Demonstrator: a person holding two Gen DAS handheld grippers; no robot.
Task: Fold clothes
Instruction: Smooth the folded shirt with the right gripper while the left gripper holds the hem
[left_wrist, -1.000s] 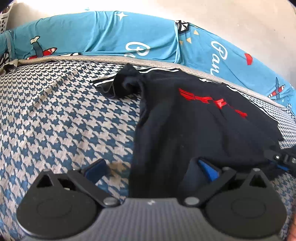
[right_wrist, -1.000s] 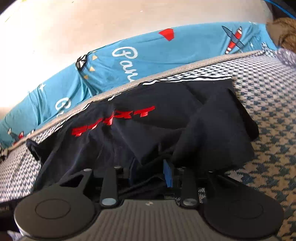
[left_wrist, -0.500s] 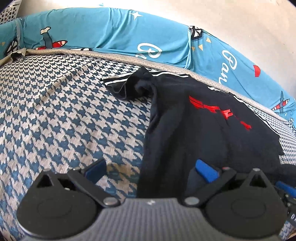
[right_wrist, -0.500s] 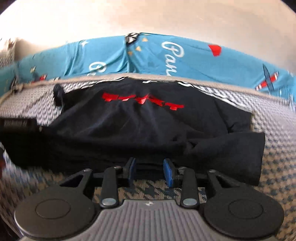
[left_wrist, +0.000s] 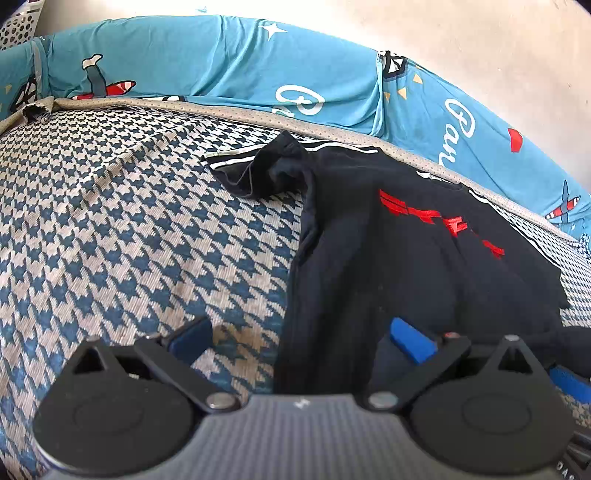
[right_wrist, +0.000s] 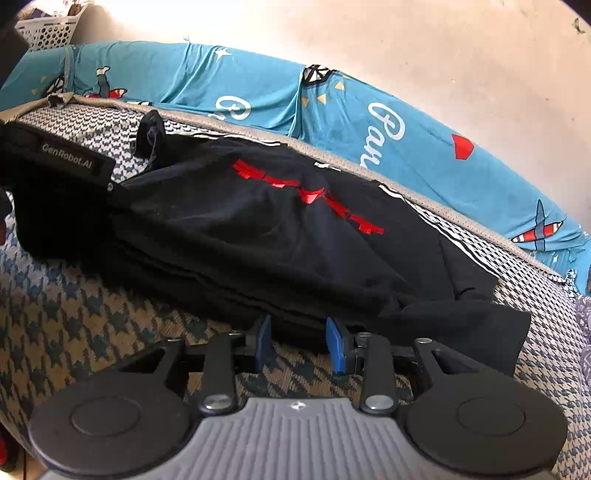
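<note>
A black T-shirt (left_wrist: 388, 266) with red lettering (left_wrist: 439, 221) lies spread on a blue-and-beige houndstooth cover (left_wrist: 129, 221). Its striped sleeve (left_wrist: 255, 170) is bunched at the far left. My left gripper (left_wrist: 301, 339) stands wide open astride the shirt's near left edge, its pads not pressing on the cloth. In the right wrist view the shirt (right_wrist: 240, 229) lies in flat layers, with a folded flap at the near right. My right gripper (right_wrist: 299, 343) is open by a narrow gap at the shirt's near hem, with only the cover showing between its pads. The left gripper's black body (right_wrist: 66, 158) rests at the shirt's left end.
A turquoise printed sheet (left_wrist: 221, 74) runs along the back of the cover (right_wrist: 74, 314), under a pale wall. A white perforated basket (right_wrist: 51, 29) stands at the far left corner. Some grey patterned fabric (right_wrist: 583, 332) shows at the right edge.
The cloth that was draped over my right gripper's fingers now lies flat on the shirt's right side. That gripper has rolled and drawn back to the near hem. The left gripper barely moved.
</note>
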